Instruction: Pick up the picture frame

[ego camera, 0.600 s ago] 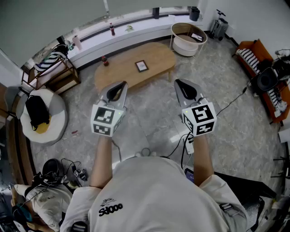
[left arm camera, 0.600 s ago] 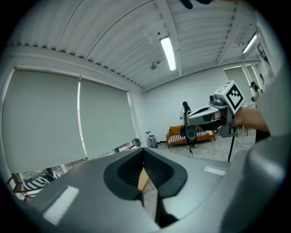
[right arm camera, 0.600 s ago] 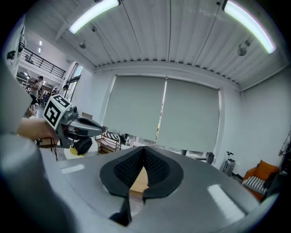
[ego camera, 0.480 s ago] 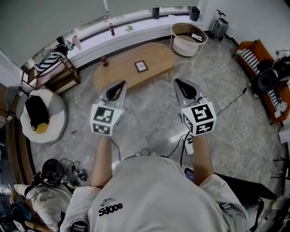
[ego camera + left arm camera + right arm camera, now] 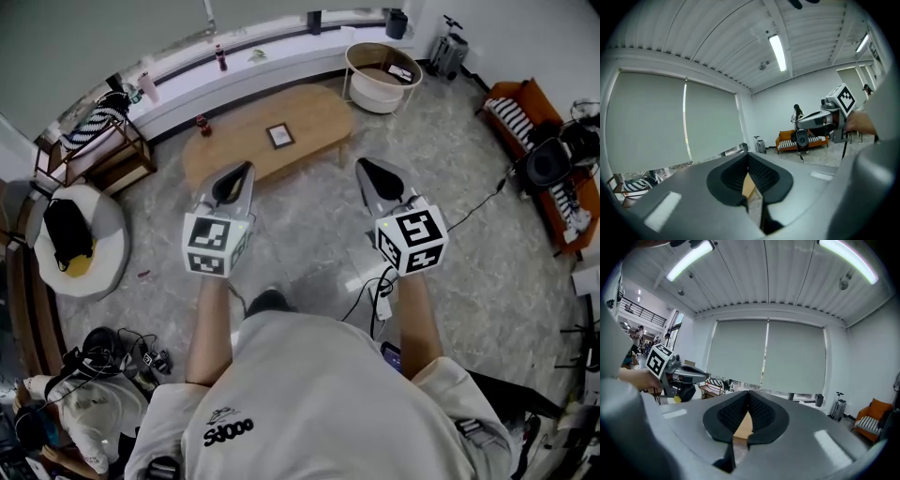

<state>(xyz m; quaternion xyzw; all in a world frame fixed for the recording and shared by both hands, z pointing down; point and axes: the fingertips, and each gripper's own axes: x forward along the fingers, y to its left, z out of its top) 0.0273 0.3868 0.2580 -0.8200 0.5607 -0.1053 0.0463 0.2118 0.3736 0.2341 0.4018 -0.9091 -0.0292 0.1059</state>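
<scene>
On the oval wooden surface [image 5: 319, 117] ahead of us lies the picture frame [image 5: 279, 136], near the middle and seemingly flat. Both grippers hang on our side of the frame, well apart from it: our left gripper [image 5: 236, 178] just to its left, our right gripper [image 5: 372, 173] farther off to its right. Each is clenched on nothing, only wood showing through the slot behind the meeting tips. We judge the left the nearer for the reach forward.

A red bottle [image 5: 202, 125] stood at the oval wooden table's [image 5: 234, 148] left end; an orange sofa [image 5: 539, 94] stood far right.
</scene>
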